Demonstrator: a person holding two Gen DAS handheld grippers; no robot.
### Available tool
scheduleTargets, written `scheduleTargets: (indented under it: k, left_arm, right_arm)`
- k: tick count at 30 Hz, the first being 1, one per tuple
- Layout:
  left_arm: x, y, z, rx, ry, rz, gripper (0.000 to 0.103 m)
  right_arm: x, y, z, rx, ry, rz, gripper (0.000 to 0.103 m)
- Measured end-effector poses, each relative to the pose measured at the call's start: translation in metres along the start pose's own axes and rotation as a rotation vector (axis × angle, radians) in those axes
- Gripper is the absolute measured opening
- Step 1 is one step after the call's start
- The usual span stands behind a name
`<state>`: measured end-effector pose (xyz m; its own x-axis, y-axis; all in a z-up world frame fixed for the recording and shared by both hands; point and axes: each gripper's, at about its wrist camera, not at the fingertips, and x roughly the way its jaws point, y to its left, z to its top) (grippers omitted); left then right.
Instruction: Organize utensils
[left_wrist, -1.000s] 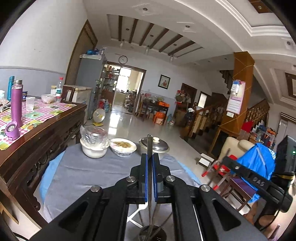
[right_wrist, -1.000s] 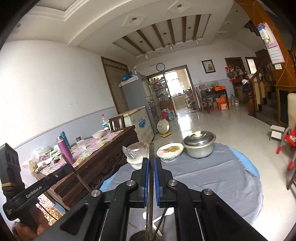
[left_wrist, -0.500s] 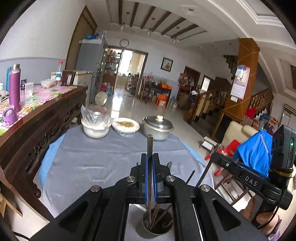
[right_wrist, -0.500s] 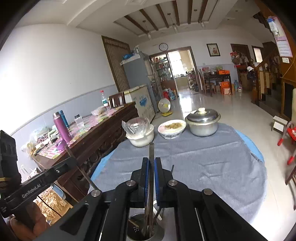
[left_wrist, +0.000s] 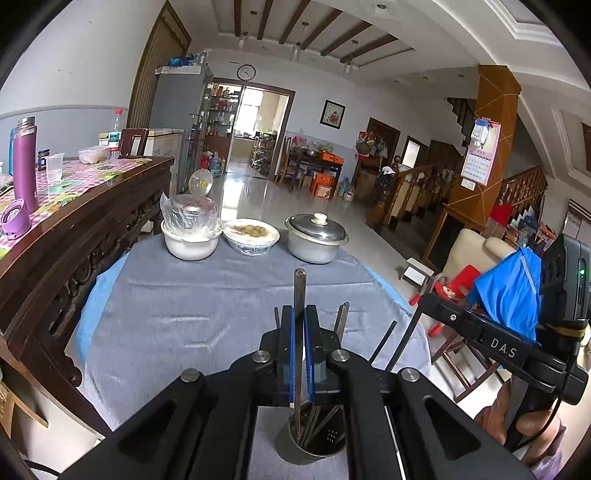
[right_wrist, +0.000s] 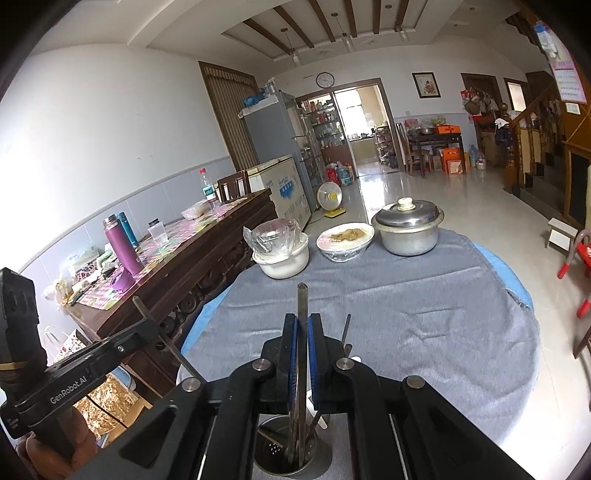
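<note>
Above the metal cup (left_wrist: 310, 445) on the bench (left_wrist: 207, 306), we see each hand-held gripper clamped on one chopstick. Left hand-held gripper (left_wrist: 300, 321) grips its chopstick (left_wrist: 298, 291); right hand-held gripper (right_wrist: 302, 326) grips another chopstick (right_wrist: 302, 306).

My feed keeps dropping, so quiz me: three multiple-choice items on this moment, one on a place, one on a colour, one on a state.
1. Where does the lower end of the chopstick held by the left gripper sit?
A. in the metal utensil cup
B. on the lidded pot
C. on the floor

2. What colour is the cloth on the round table?
A. red
B. grey
C. green

3. How does the right gripper stand?
A. wide open, empty
B. shut on a spoon
C. shut on a chopstick

Answers:
1. A: its tip goes down into the metal utensil cup among other sticks.
2. B: grey fabric covers the tabletop.
3. C: the blue pads clamp a dark chopstick standing upright.
</note>
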<state>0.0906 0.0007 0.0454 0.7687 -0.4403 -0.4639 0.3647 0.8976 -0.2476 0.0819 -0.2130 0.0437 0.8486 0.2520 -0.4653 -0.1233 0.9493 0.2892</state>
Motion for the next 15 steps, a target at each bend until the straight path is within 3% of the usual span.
scheduleTargets:
  k: [7, 11, 12, 15]
  left_arm:
    - [-0.008, 0.003, 0.0, 0.003, -0.031, -0.014, 0.005]
    - [-0.024, 0.009, 0.003, -0.003, -0.102, -0.026, 0.015]
    - [-0.025, 0.012, 0.006, -0.008, -0.113, -0.024, 0.02]
    - [-0.029, 0.024, 0.009, -0.043, -0.135, -0.003, 0.023]
  right_arm:
    - [-0.005, -0.012, 0.005, 0.097, -0.014, 0.059, 0.012]
    - [-0.02, -0.026, 0.007, 0.16, -0.096, 0.058, 0.047]
    - [-0.023, -0.03, 0.008, 0.173, -0.122, 0.045, 0.05]
    - [-0.026, -0.041, 0.009, 0.211, -0.137, 0.025, 0.05]
